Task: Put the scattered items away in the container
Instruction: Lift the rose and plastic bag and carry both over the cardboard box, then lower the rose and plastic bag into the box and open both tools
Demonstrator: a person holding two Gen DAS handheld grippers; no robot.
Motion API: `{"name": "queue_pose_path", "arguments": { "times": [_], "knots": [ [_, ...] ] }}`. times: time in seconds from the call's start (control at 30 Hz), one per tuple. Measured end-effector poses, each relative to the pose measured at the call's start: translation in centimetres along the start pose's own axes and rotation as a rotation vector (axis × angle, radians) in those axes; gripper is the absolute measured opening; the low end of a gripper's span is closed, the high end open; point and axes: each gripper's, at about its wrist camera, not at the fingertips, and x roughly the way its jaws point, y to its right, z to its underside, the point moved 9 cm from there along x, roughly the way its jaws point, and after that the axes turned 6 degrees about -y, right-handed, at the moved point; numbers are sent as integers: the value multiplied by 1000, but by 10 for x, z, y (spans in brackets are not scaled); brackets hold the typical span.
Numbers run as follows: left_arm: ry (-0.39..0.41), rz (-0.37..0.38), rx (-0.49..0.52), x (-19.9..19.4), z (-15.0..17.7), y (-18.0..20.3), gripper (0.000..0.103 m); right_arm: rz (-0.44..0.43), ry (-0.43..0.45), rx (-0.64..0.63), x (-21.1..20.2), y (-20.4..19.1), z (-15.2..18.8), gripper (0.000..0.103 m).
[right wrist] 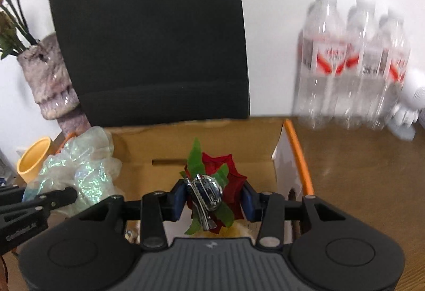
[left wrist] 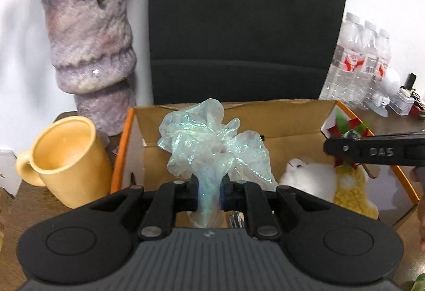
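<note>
**A:** Left gripper [left wrist: 209,191] has its jaws pinched almost together on the stem of the iridescent gauze bow [left wrist: 209,142]; the ruffles fan upward toward twelve o'clock in its own view. Where does the cardboard box [left wrist: 292,115] lie from it?

**B:** Straight ahead and below. The bow hangs over the box's left half, so I'd judge the drop needs only a release, no further reach. The white plush toy [left wrist: 308,174] and yellow knitted piece [left wrist: 353,192] already lie inside at about three o'clock, clear of the bow's fall.

**A:** And the right gripper [right wrist: 213,198]?

**B:** Its pads bracket the red flower hair clip [right wrist: 212,184], moderately spread. Whether they press the petals I cannot tell; the metal clip's long axis runs from eleven to five o'clock between them. It hovers over the box's right half, with the far wall at twelve.

**A:** Anything in the way?

**B:** The two grippers sit near each other over the opening, left one at nine o'clock from the right. The yellow mug [left wrist: 66,158] and the fuzzy vase [left wrist: 90,51] stand outside at ten o'clock; the water bottles [right wrist: 353,65] at two. None blocks the drop.
</note>
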Motion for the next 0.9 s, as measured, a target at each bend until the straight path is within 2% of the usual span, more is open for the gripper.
{"name": "queue_pose_path", "arguments": {
  "times": [0.33,0.5,0.57,0.8,0.87,0.9],
  "knots": [
    [-91,-46,19,30,16,-2,14,22,-66,10,24,6,13,42],
    [-92,-58,18,32,18,-2,14,26,-64,12,25,8,13,42],
    [-89,-66,17,32,17,-2,23,34,-63,8,25,7,14,45],
    [-111,-70,3,39,20,-5,29,24,-61,11,26,8,15,46],
    [-120,-51,-23,37,20,-7,47,17,-64,16,26,8,15,46],
    [-123,-38,-28,36,19,-7,49,15,-66,17,26,8,15,46]
  ]
}}
